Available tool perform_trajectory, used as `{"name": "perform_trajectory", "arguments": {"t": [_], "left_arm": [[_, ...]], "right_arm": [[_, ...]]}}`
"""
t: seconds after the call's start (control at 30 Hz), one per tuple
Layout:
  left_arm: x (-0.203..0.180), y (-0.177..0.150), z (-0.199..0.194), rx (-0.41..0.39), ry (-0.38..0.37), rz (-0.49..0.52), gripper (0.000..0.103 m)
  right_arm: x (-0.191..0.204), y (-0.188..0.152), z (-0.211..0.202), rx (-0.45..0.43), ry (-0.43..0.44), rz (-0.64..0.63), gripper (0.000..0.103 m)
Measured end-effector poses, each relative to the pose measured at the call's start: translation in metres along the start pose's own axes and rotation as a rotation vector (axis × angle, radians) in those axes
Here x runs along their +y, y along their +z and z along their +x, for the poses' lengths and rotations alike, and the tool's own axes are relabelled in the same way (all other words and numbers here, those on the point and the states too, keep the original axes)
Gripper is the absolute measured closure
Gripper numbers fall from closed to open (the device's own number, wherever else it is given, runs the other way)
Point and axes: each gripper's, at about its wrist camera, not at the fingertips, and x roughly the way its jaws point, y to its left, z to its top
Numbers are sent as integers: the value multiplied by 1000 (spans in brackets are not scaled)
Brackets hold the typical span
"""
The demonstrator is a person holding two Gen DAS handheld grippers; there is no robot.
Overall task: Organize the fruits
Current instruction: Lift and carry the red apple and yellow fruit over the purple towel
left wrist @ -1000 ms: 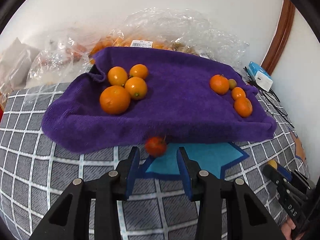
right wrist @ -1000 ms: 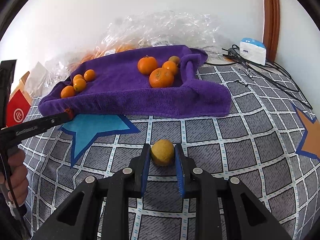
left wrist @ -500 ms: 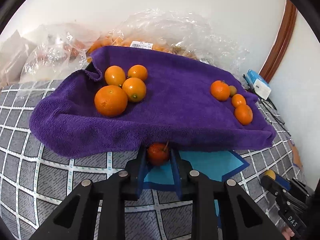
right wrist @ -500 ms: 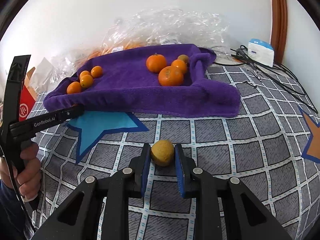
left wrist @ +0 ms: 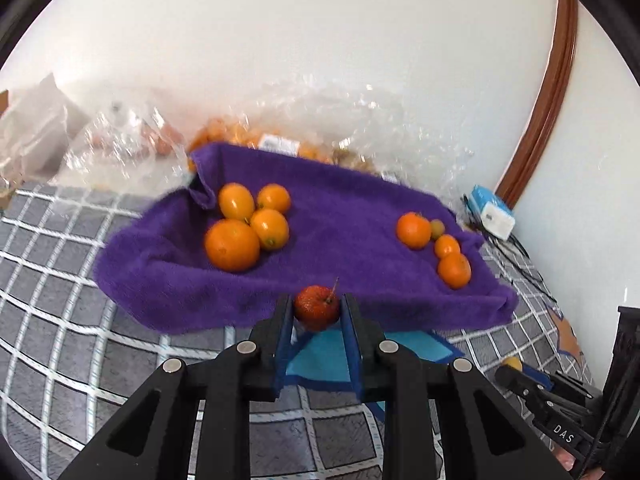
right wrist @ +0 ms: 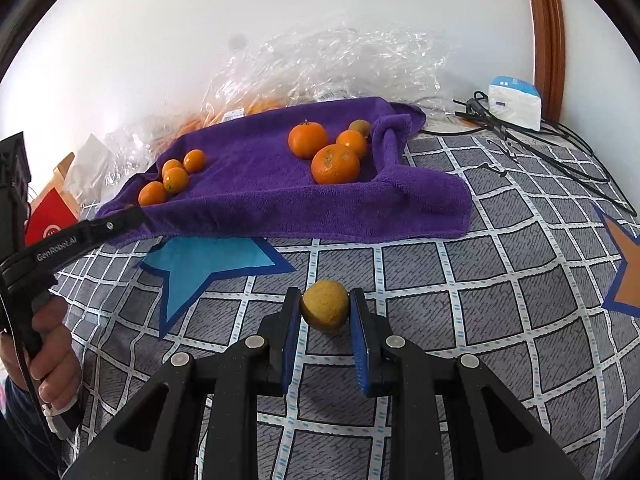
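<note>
Surface: a grey quilted cover (right wrist: 460, 280) with a white grid, soft and creased, printed with a blue star (right wrist: 208, 268) and, at the right edge, part of an orange star (right wrist: 624, 268).

On it, toward the wall: a purple towel (left wrist: 336, 208), edges turned up like a shallow tray. Left cluster of four oranges (left wrist: 250, 226), touching one another. Right cluster: three oranges (left wrist: 434, 244) and one small greenish fruit (left wrist: 437, 229), close together.

Behind the towel: crumpled clear plastic bags (right wrist: 340, 68), orange fruit showing through them, against a plain white wall (left wrist: 320, 40). A curved brown wooden trim (left wrist: 552, 92) runs up the right side. Beside it, a white and blue box (right wrist: 514, 102) and black cables (right wrist: 560, 140) lying across the cover. At far left, a red carton (right wrist: 50, 220).

My left gripper (left wrist: 317, 310): jaws closed tight on a small red fruit (left wrist: 316, 307) with a stem, held at the towel's near edge, above the blue star.

My right gripper (right wrist: 325, 312): jaws closed on a yellowish round fruit (right wrist: 325, 310), low over the open grid, near the blue star's point and well apart from the towel.

My hand (right wrist: 52, 356) on the left gripper's handle shows at the right camera's left edge.
</note>
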Motion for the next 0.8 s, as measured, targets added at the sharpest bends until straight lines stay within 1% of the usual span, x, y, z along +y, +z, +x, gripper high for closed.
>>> {"name": "perform_trajectory", "arguments": {"t": [0.1, 0.23, 0.37, 0.47, 0.53, 0.6, 0.7, 0.8], "left_arm": [[7, 5, -5, -30, 2, -24, 80], [16, 10, -11, -51, -6, -61, 80], [21, 13, -18, -82, 5, -78, 80], [24, 19, -22, -106, 27, -84, 80], [27, 26, -24, -104, 44, -84, 80], [29, 34, -26, -102, 46, -84, 80], [31, 46, -30, -114, 56, -81, 80], [29, 63, -29, -125, 81, -57, 80]], "right_arm": [[-2, 0, -1, 0, 15, 8, 79], [-4, 1, -2, -1, 2, 25, 79], [2, 8, -14, -31, 10, 2, 79], [8, 25, -25, -64, 35, -8, 79], [14, 40, -30, -88, 19, -34, 79], [18, 57, -30, -108, 23, -41, 79], [20, 79, -21, -129, 47, -46, 79], [24, 98, -4, -126, 57, -58, 79]]}}
